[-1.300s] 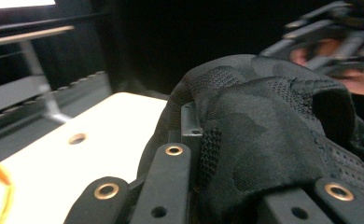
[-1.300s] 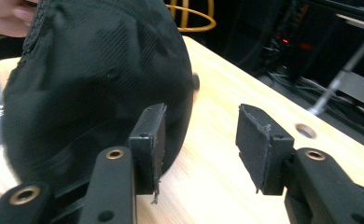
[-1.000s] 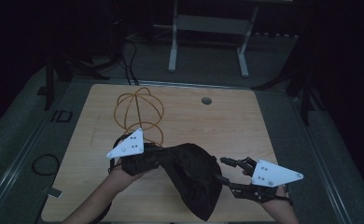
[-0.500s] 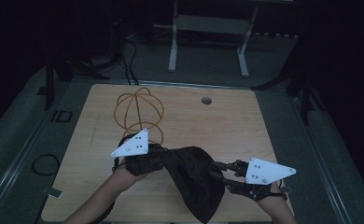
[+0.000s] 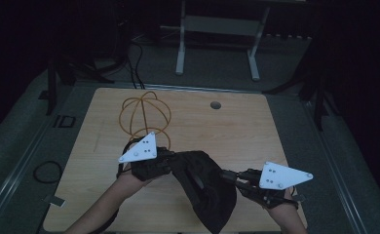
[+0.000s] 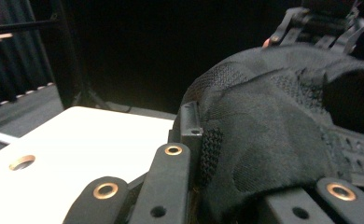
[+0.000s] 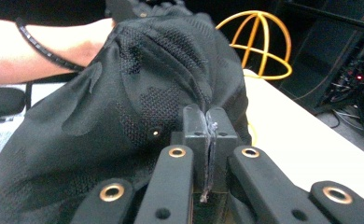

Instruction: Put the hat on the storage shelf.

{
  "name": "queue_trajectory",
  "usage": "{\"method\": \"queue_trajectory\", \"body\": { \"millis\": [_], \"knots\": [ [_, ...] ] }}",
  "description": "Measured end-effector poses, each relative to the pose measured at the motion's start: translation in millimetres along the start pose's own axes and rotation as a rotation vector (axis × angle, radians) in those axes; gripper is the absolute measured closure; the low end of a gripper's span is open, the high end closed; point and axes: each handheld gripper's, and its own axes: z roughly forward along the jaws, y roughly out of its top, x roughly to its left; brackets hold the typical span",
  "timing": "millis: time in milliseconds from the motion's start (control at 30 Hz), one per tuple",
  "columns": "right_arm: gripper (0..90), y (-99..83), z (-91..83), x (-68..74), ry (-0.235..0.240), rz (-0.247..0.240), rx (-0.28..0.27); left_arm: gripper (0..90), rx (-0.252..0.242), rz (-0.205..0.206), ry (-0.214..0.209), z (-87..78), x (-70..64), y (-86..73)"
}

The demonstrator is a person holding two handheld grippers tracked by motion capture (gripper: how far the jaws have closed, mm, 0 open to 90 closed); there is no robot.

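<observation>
A black mesh cloth (image 5: 205, 187) hangs bunched between my two grippers over the front of the wooden table (image 5: 237, 131). In the high view my left gripper (image 5: 171, 163) holds the cloth's upper left end and my right gripper (image 5: 225, 175) meets its right side. The left gripper view has the left gripper (image 6: 217, 154) shut on a thick fold of the cloth (image 6: 264, 135), which covers one jaw. The right gripper (image 7: 208, 123) has its jaws pressed together on a thin edge of the cloth (image 7: 124, 107).
An orange wire sphere frame (image 5: 145, 114) stands on the table behind the left gripper, also seen as the orange frame (image 7: 262, 44). A small round hole (image 5: 216, 105) sits near the table's far edge. A metal stand (image 5: 217, 44) rises beyond the table.
My right gripper has moved left, closer in against the cloth. The left gripper has lifted slightly, and the cloth has bunched up more between them.
</observation>
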Motion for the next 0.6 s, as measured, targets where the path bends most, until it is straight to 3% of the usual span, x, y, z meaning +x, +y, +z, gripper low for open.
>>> {"method": "queue_trajectory", "body": {
  "millis": [100, 200, 267, 600],
  "knots": [
    [89.2, 2.3, -2.8, -1.4, 0.003, 0.006, -0.013, 84.4, 0.006, 0.013, 0.032, -1.5, -1.1, 0.1],
    [89.1, 5.1, -5.8, -1.7, 0.001, 0.003, -0.021, 71.1, 0.020, 0.017, 0.088, -4.2, -0.2, 0.6],
    [89.1, 7.3, -7.5, -1.8, -0.028, 0.004, -0.018, 66.7, 0.030, 0.027, 0.121, -6.3, -0.4, 0.7],
    [89.1, 11.6, -15.2, -15.2, -0.156, 0.039, -0.040, 64.6, 0.072, 0.024, 0.256, -24.5, 0.2, -9.3]
  ]
}}
